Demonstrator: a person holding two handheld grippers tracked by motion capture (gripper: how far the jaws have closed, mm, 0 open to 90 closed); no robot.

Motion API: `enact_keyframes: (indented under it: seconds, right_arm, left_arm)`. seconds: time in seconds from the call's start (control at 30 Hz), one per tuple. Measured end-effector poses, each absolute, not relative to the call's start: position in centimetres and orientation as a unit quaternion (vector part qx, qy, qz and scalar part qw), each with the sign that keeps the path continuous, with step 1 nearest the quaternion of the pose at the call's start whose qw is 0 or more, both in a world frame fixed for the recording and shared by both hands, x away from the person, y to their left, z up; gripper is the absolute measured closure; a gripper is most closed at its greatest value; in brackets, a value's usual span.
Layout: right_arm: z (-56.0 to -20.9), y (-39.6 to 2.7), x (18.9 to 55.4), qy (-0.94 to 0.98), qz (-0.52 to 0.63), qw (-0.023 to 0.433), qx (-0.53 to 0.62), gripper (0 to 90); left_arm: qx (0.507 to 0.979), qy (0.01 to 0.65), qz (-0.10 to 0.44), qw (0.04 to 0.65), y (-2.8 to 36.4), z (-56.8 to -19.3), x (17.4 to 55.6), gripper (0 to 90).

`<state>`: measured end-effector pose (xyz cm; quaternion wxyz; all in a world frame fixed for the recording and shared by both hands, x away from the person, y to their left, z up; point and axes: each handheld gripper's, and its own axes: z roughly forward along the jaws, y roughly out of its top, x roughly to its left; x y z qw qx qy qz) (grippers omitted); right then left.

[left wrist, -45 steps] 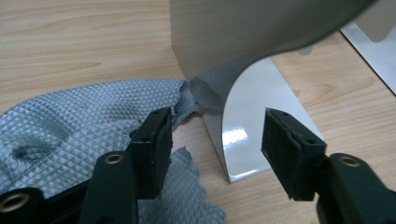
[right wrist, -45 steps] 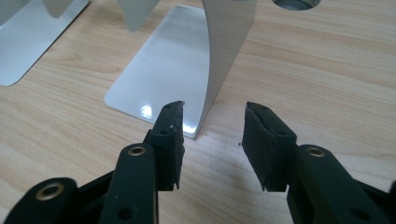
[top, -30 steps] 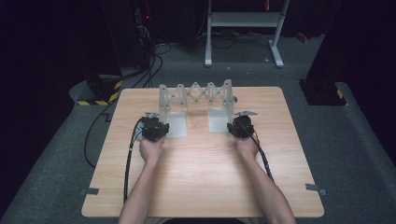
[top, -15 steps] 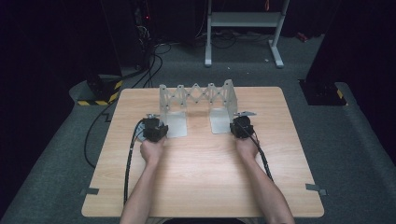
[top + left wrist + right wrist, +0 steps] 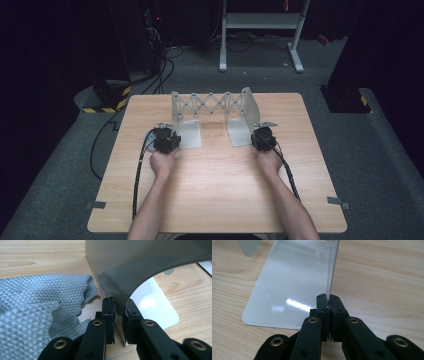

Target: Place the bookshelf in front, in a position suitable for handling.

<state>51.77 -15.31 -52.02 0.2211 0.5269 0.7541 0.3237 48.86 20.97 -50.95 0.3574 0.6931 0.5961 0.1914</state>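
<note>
We start at the right gripper (image 5: 329, 300): its jaws are pressed together on the near edge of the right end plate (image 5: 333, 267), the thin upright sheet pinched between the pads. The left gripper (image 5: 119, 307) has just been closing its jaws around the near edge of the left end plate (image 5: 140, 270). One pad looks to be against the sheet while a thin gap shows at the other, so we cannot tell whether that grip is firm.

Both plates belong to the folding metal rack (image 5: 210, 97), which stands on the far half of the table (image 5: 215, 200). Its scissor lattice runs left to right, so the long axis lies across us, and each plate sits just ahead of its own hand. We judge that the next move works along that axis, drawing the ends apart or pushing them together.

Both forearms reach straight forward from the near edge, roughly parallel, with the grippers level and low. A grey textured cloth (image 5: 37, 305) lies just left of the left plate
</note>
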Motion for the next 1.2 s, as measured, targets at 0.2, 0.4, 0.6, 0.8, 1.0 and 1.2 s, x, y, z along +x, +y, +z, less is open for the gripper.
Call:
enact_keyframes:
  seconds: [0.2,0.4,0.6,0.8,1.0,1.2]
  right_arm:
    - [-52.1,-16.4,50.6,0.755,0.327,0.218,0.526,88.5]
    - [-52.1,-17.2,49.7,0.753,0.331,0.216,0.526,88.3]
    - [-52.1,-17.8,48.7,0.756,0.327,0.221,0.521,88.1]
    - [-52.1,-18.2,48.0,0.756,0.329,0.226,0.519,87.9]
    - [-52.2,-18.7,46.8,0.756,0.333,0.221,0.519,87.6]
    - [-52.2,-19.3,45.8,0.753,0.339,0.218,0.520,87.5]
  left_arm:
    - [0.702,0.586,0.188,0.359,20.6,-50.9,48.3,81.2]
    - [0.710,0.574,0.186,0.362,20.3,-51.0,47.6,81.2]
    - [0.716,0.566,0.184,0.365,20.0,-51.0,47.0,81.2]
    - [0.723,0.559,0.180,0.364,19.8,-50.9,46.6,81.1]
    - [0.729,0.549,0.179,0.368,19.6,-51.0,45.8,81.1]
    - [0.735,0.539,0.176,0.371,19.5,-51.0,45.0,81.1]
